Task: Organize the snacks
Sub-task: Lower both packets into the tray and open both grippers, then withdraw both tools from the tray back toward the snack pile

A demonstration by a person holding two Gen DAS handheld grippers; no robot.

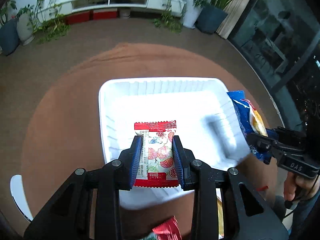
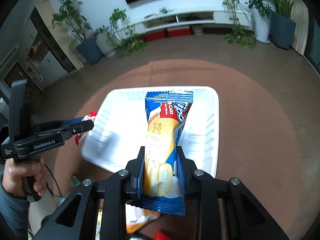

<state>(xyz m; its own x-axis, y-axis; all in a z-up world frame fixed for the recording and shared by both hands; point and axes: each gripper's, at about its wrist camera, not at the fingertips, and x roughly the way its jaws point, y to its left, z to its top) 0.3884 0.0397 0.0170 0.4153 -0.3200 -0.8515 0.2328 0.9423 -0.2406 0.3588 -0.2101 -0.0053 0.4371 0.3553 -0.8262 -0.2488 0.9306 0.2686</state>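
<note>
A white plastic tray (image 1: 120,92) stands on the round brown table; it also shows in the right wrist view (image 2: 208,104). My left gripper (image 1: 156,142) is shut on a red and white strawberry snack packet (image 1: 158,150) and holds it over the tray's near part. My right gripper (image 2: 160,152) is shut on a blue cake packet (image 2: 164,136) and holds it over the tray. The right gripper (image 1: 258,140) with the blue packet (image 1: 244,116) shows at the tray's right edge in the left wrist view. The left gripper (image 2: 88,125) shows at the tray's left edge in the right wrist view.
More snack packets lie at the near table edge: a red one (image 1: 168,230) and a yellow one (image 2: 140,218). A white chair (image 1: 19,196) stands at the left. Potted plants (image 1: 48,20) and a white cabinet (image 1: 120,0) stand across the floor.
</note>
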